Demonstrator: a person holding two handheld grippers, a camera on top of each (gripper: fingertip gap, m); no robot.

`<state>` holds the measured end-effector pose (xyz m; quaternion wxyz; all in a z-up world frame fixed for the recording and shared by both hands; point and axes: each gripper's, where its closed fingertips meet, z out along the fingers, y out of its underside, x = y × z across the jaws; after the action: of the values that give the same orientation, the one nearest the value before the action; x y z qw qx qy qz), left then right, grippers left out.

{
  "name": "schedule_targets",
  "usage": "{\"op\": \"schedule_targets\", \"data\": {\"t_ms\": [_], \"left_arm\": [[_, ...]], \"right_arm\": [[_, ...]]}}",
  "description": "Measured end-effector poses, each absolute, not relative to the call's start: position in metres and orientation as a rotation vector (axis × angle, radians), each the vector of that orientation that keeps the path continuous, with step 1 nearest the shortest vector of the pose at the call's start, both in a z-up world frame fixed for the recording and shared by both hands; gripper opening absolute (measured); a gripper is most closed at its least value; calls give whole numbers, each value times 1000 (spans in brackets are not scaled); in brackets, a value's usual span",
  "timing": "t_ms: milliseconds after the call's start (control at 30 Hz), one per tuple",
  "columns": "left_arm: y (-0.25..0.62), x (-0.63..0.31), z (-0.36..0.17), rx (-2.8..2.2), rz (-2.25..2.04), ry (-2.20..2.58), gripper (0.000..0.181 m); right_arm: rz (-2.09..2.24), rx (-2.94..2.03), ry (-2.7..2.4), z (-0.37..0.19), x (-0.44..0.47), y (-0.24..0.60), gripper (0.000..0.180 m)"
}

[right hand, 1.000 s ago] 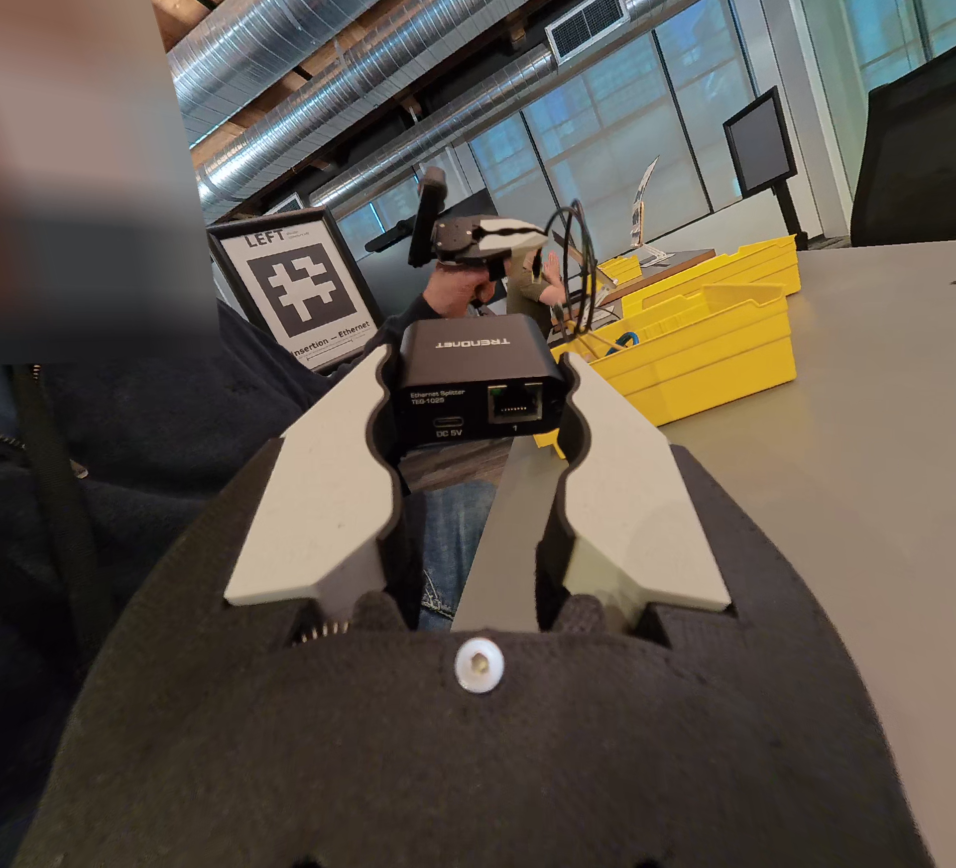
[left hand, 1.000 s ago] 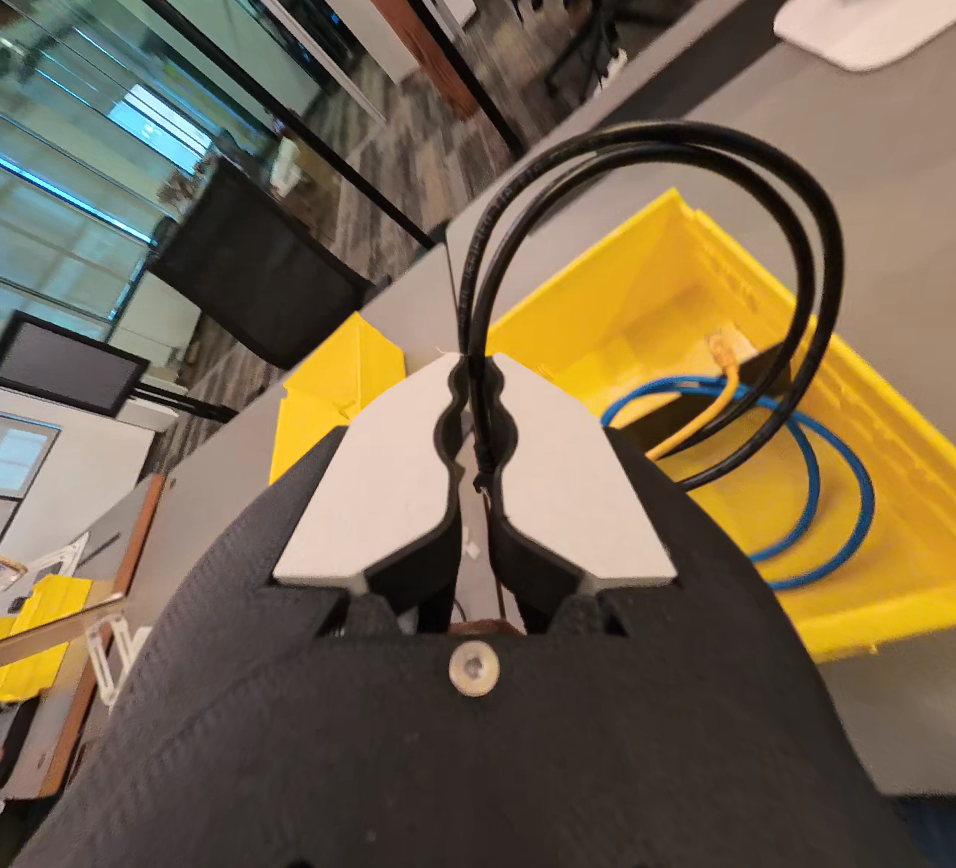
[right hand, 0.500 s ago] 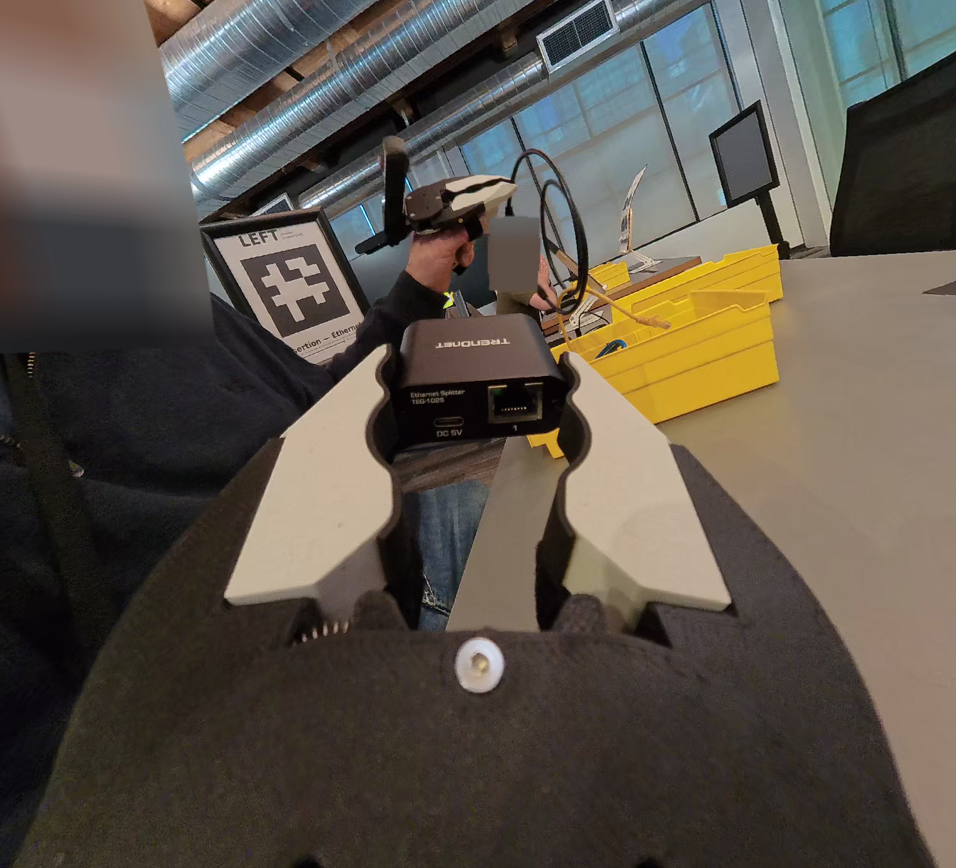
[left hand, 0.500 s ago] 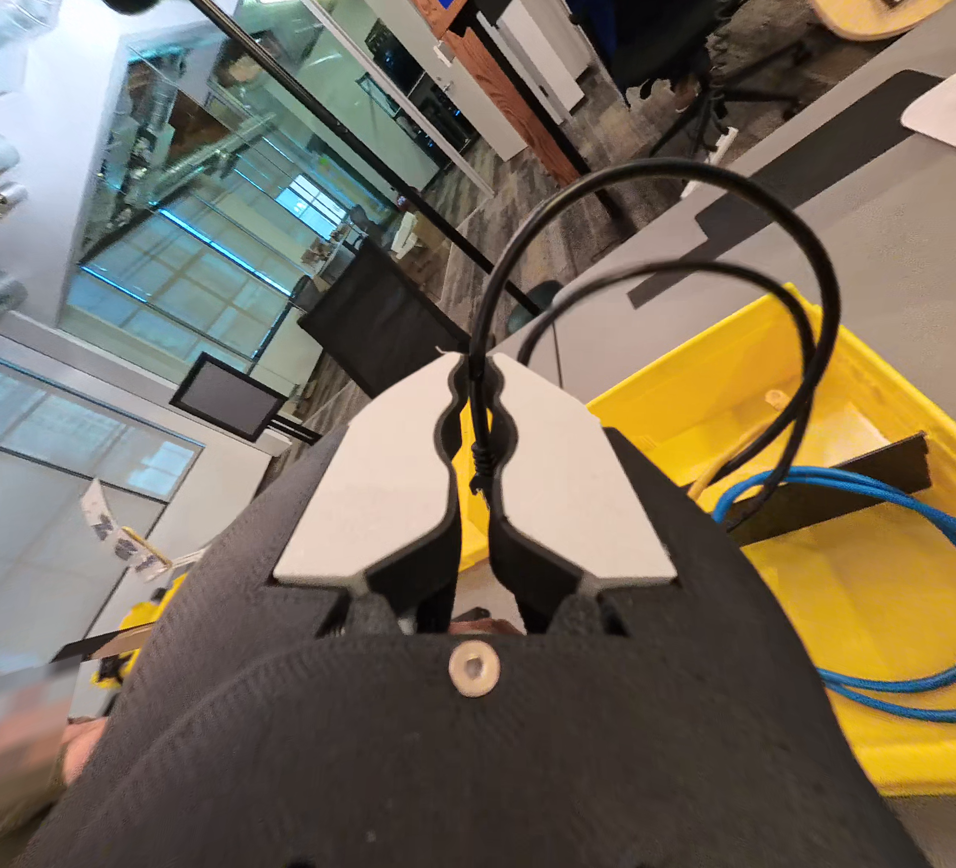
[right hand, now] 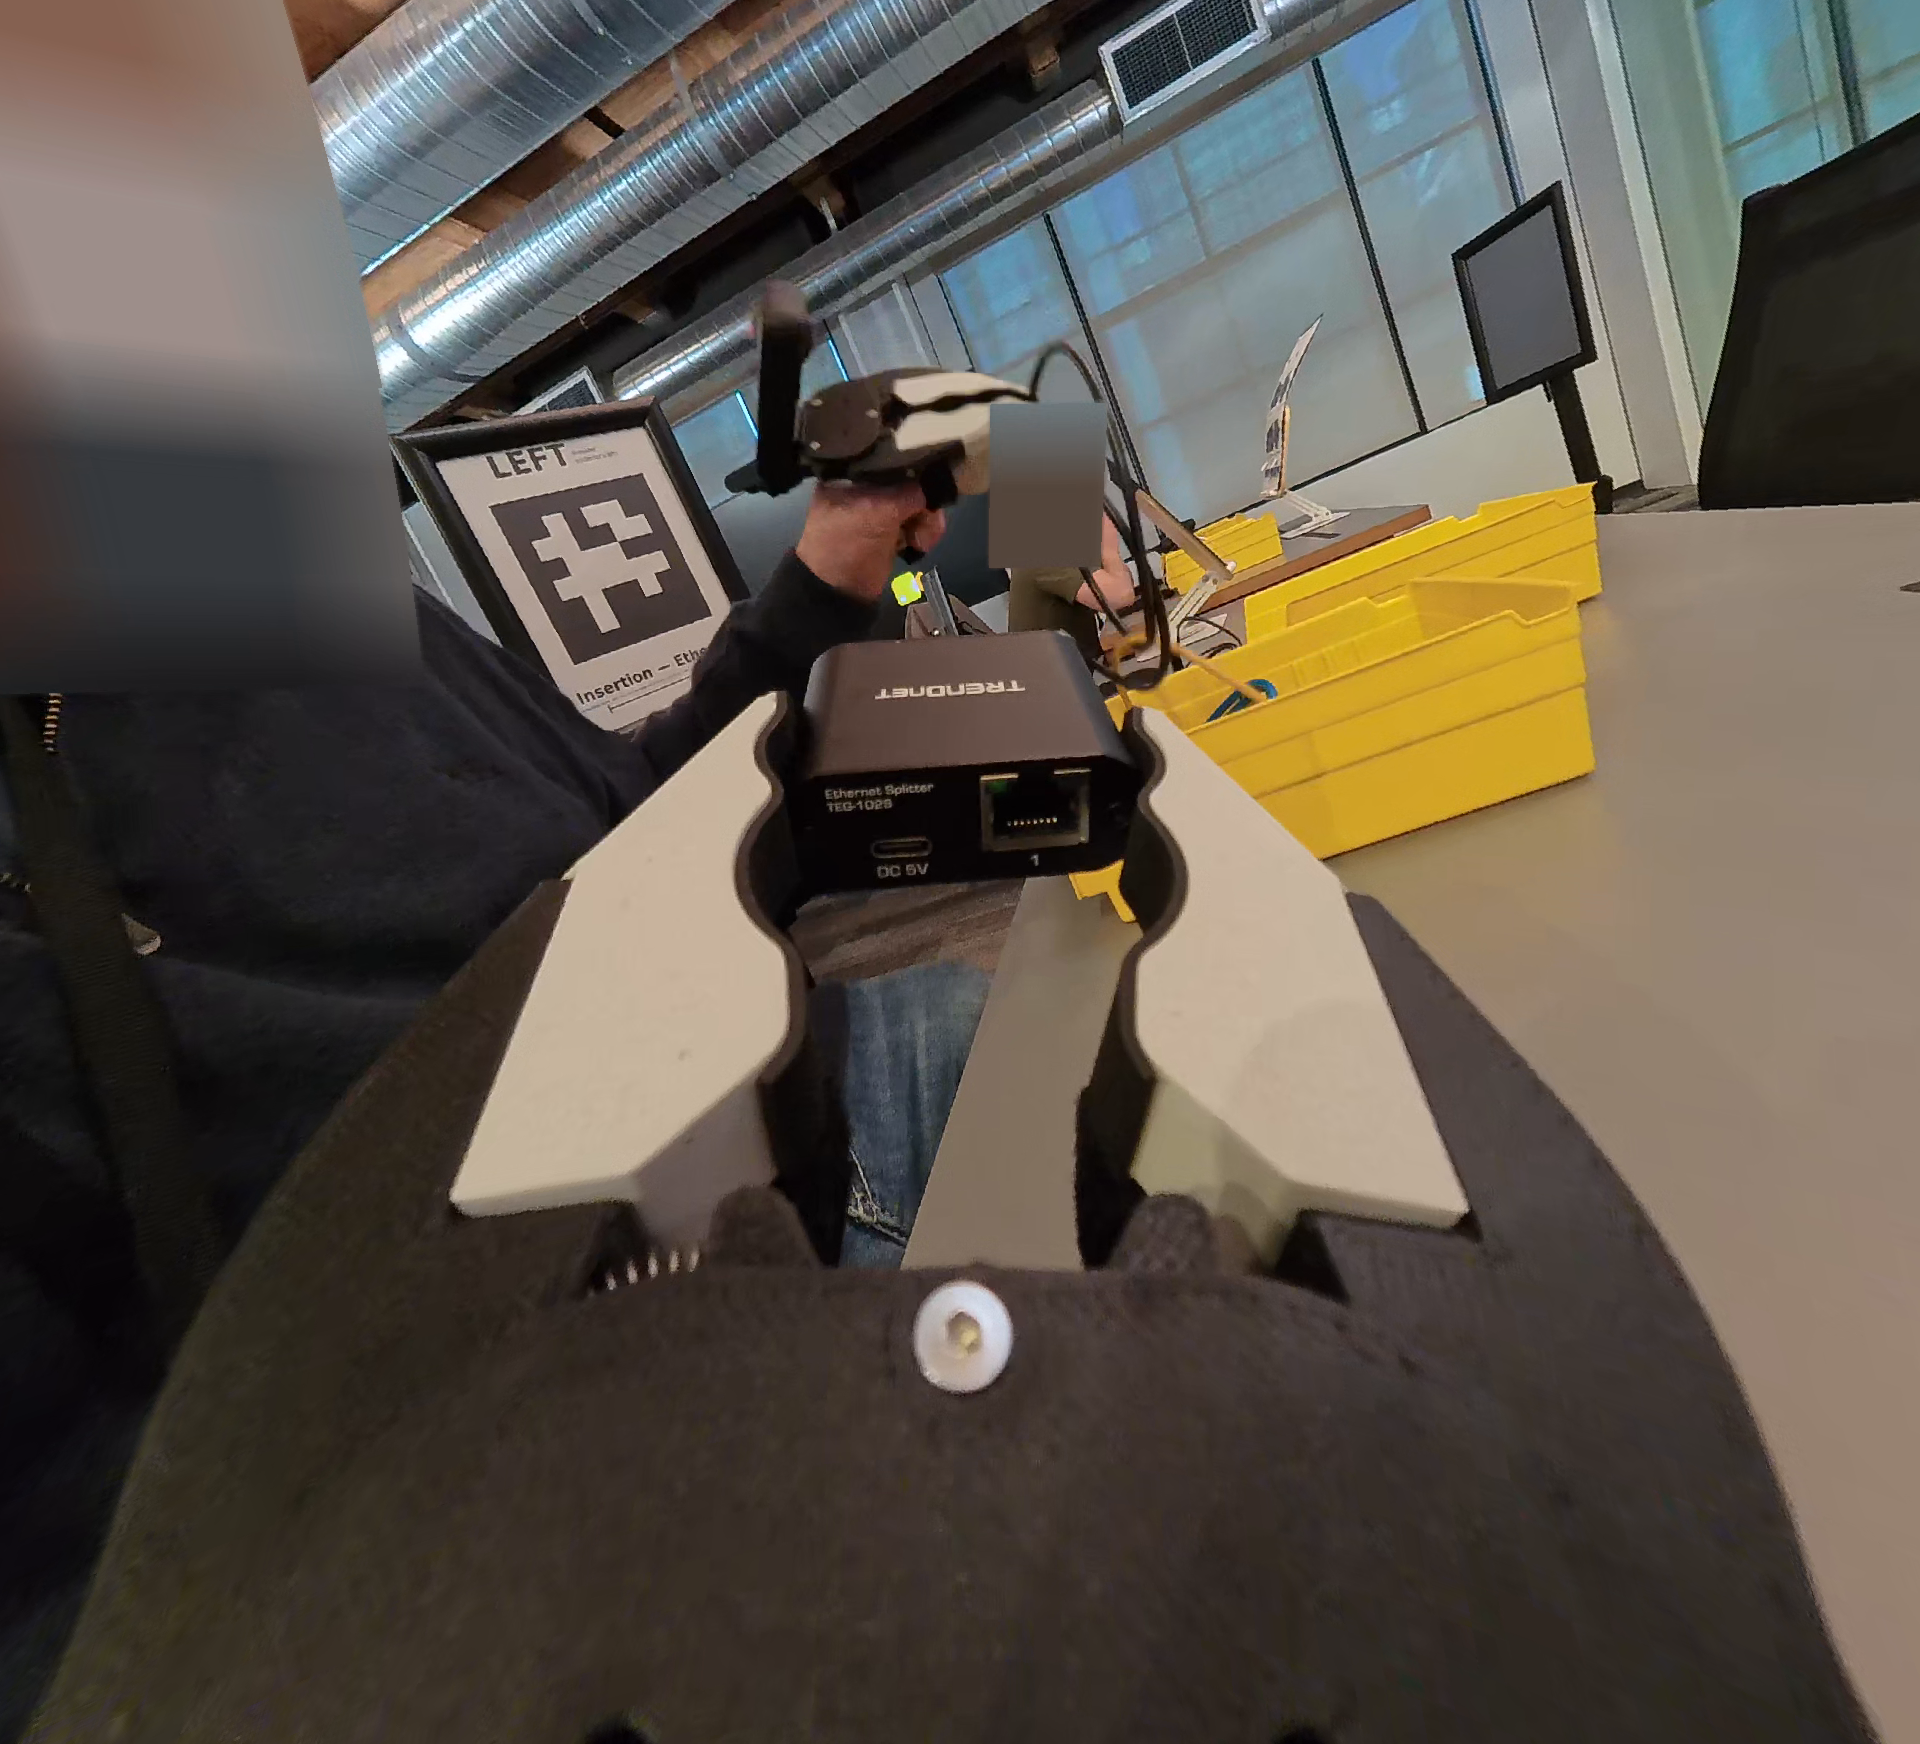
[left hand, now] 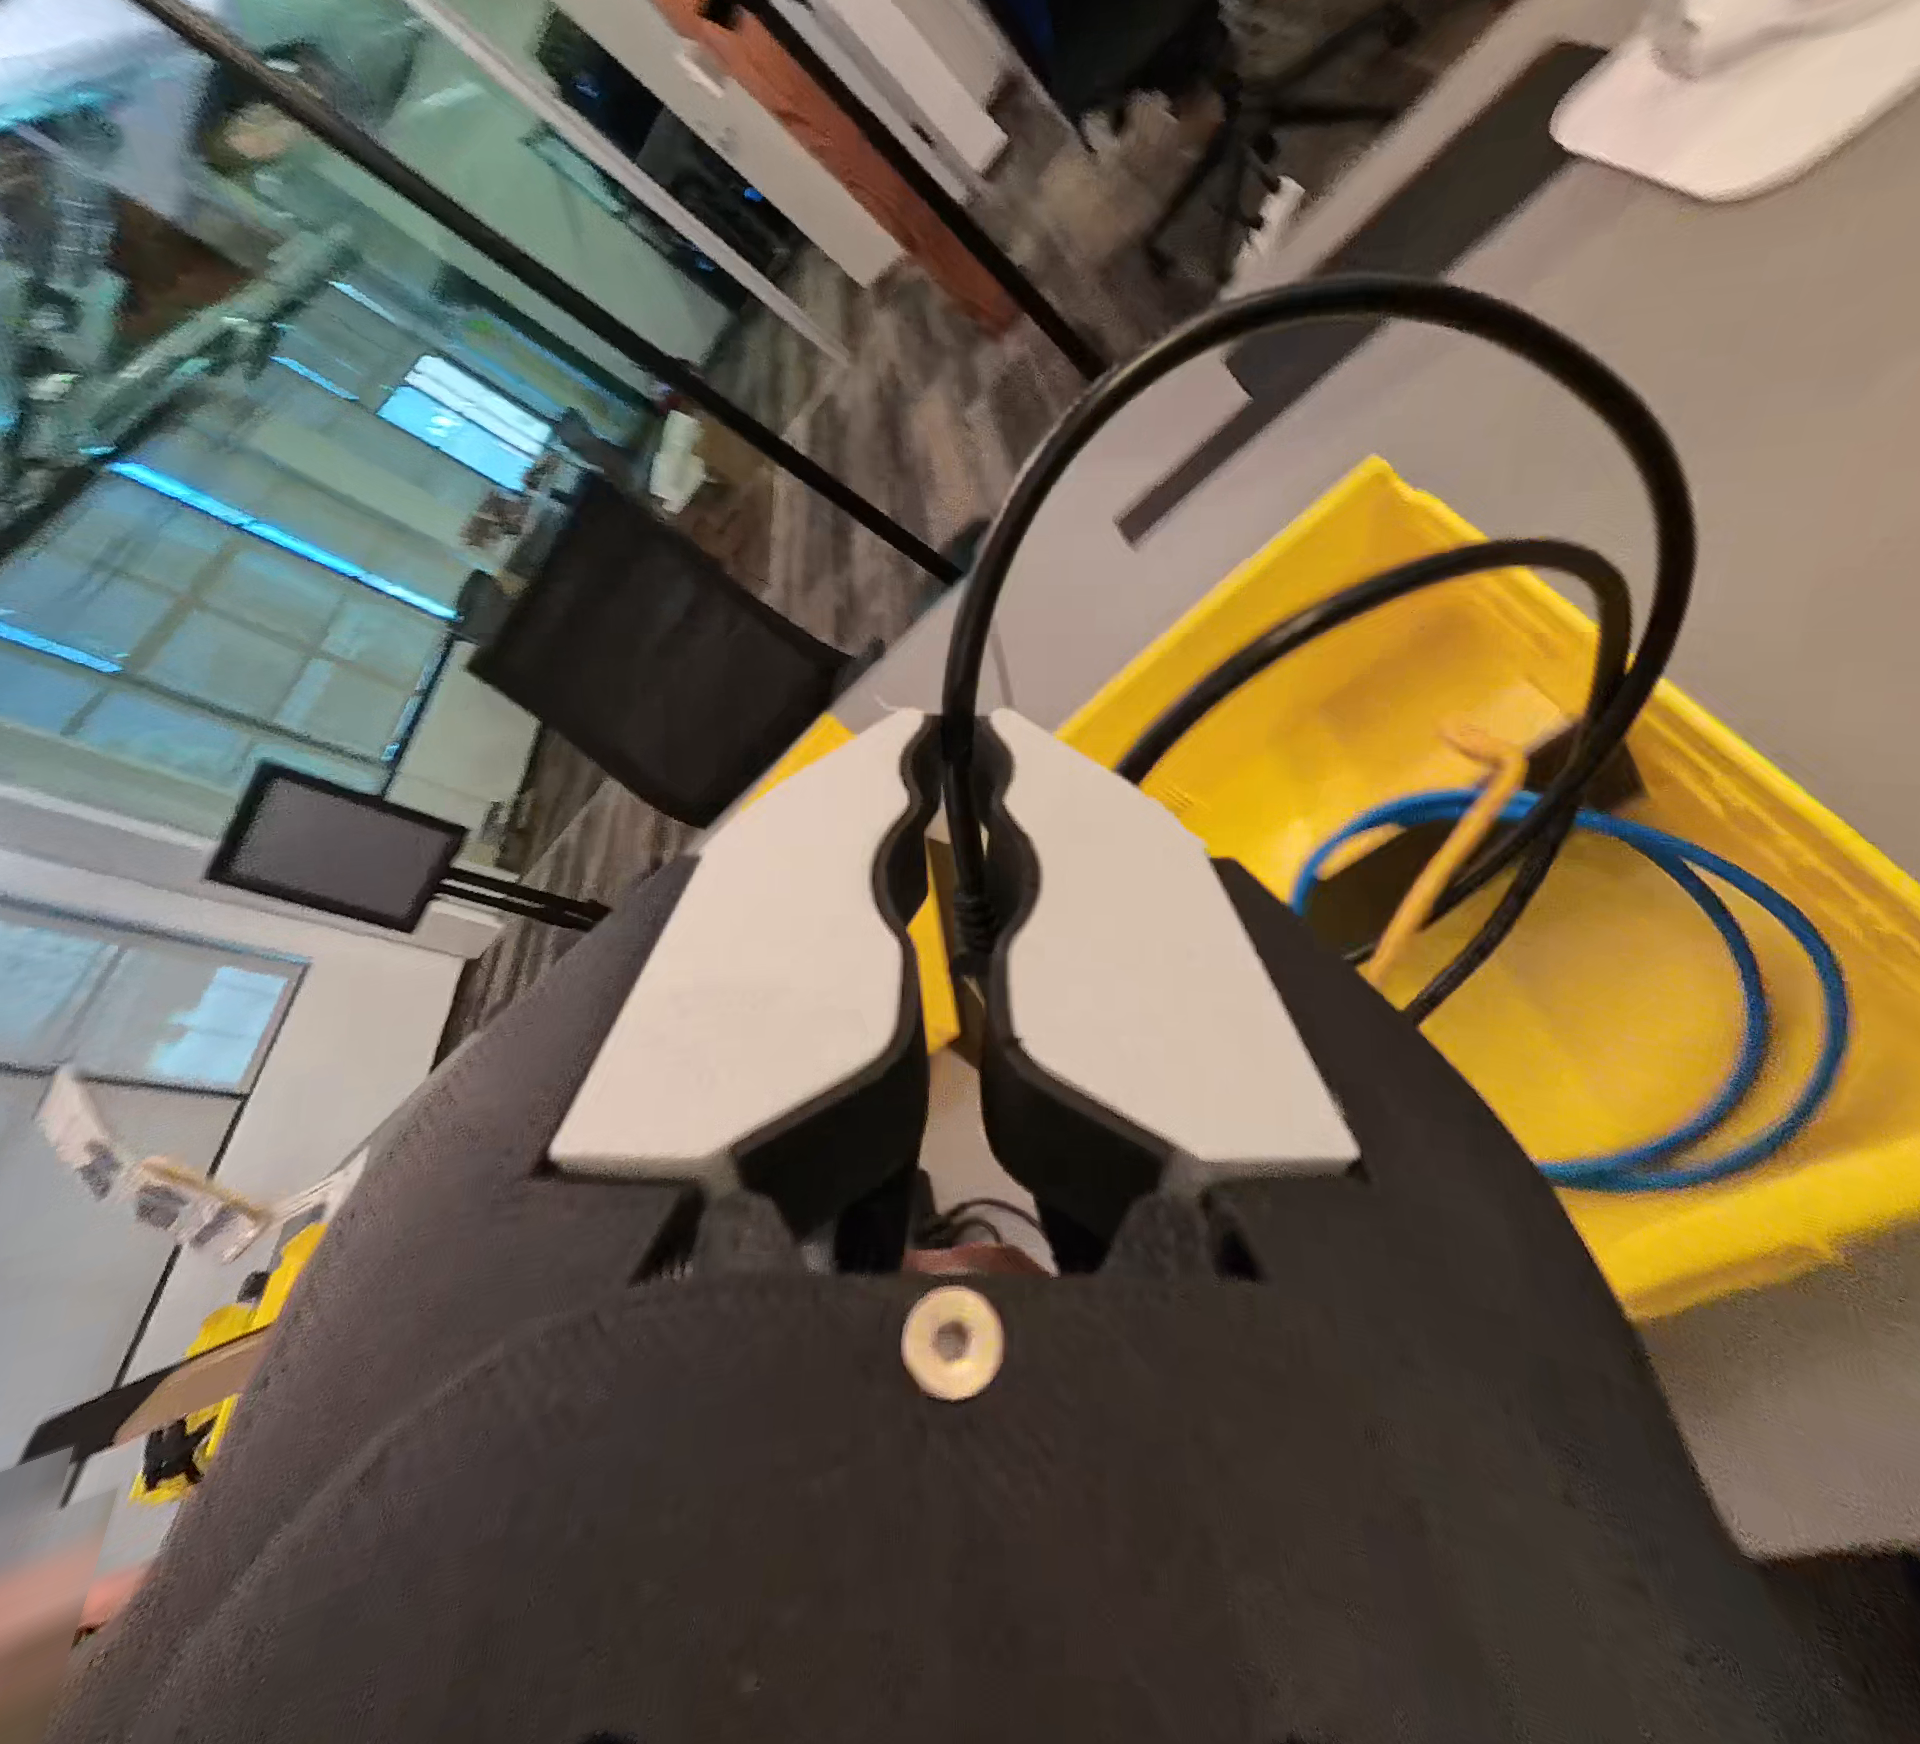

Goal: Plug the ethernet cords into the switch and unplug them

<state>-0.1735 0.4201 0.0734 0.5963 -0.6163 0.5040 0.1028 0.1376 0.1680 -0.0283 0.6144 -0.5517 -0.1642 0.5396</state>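
**Cable lifted from the bin, switch held at the counter's edge**

The left gripper (left hand: 961,738) is pinched tight on a thin black ethernet cable (left hand: 1340,312), which arches up out of the fingertips and loops down to the right into an open yellow plastic bin (left hand: 1704,873) on the grey counter (left hand: 1787,323). In that bin lie a coiled blue cable (left hand: 1787,1019) and a yellow cable (left hand: 1455,842) with its plug raised; the black loop crosses in front of both. A white flat stand base (left hand: 1745,94) sits far right on the counter.

The right gripper (right hand: 961,738) is clamped on a small black box-shaped switch (right hand: 956,759), its port face turned toward the camera, held over the counter's near edge. Beyond it, the left gripper (right hand: 914,437) is held up in the person's hand (right hand: 862,541), with the cable trailing down toward the stacked yellow bins. A black-framed sign (right hand: 582,562) stands at left, partly behind a dark sleeve (right hand: 717,655).
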Motion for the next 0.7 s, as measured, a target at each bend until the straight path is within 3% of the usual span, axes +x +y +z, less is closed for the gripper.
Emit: {"op": "schedule_targets", "data": {"t_ms": [467,600,700], "left_arm": [[458,-165,-101,-1845,191,1564,6],[455,-166,-97,-1860,111,1506,37],[419,-153,-85,-1813,-89,1568,31]], "right_arm": [[1241,-1279,-393,-29,133,168,61],[1237,-1291,-393,-32,132,168,61],[1237,-1294,-381,-34,136,169,61]]}}
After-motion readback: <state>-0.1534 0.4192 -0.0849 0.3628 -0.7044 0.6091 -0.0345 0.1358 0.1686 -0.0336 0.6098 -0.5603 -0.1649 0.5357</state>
